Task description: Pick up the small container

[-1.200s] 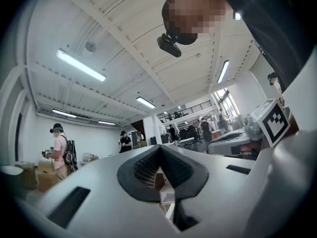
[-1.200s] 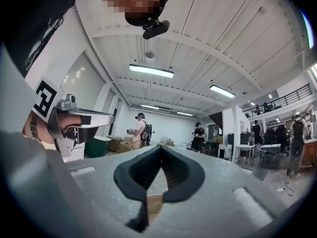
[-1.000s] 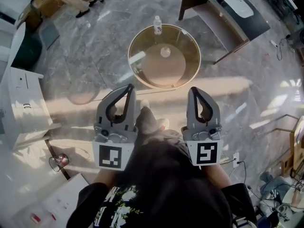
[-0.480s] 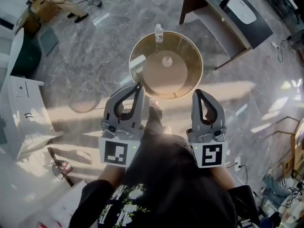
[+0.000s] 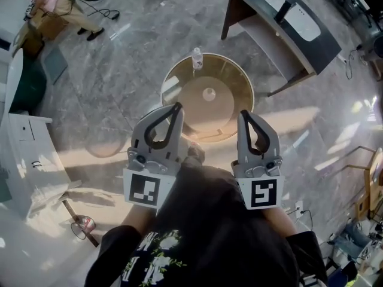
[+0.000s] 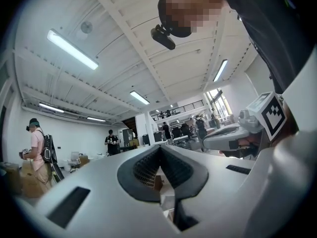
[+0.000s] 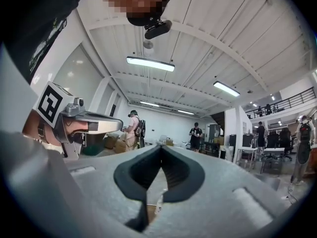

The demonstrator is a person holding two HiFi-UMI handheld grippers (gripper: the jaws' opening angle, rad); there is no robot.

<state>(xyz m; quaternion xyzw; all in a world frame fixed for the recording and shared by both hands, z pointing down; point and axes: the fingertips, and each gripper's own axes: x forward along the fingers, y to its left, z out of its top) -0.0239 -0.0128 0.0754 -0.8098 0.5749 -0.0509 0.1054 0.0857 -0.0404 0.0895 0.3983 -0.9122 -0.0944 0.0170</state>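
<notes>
The small container (image 5: 197,58), a clear bottle with a white cap, stands upright at the far rim of a round glass table (image 5: 234,76). My left gripper (image 5: 175,107) and right gripper (image 5: 243,113) are held side by side in front of my chest, tips pointing at the table's near rim. Both are shut with nothing between their pads, and both are well short of the bottle. The left gripper view shows the left gripper (image 6: 159,148) with its tips meeting. In the right gripper view the right gripper (image 7: 162,147) is closed the same way.
A dark desk (image 5: 281,17) stands beyond the table at the upper right. A white cabinet (image 5: 24,136) lines the left side. A person (image 5: 51,2) stands at the far upper left. Cables and clutter (image 5: 353,244) lie at the right. Marble floor surrounds the table.
I have stepped closer to the round table, and both gripper tips now reach its near rim in the head view. Both grippers stayed shut.
</notes>
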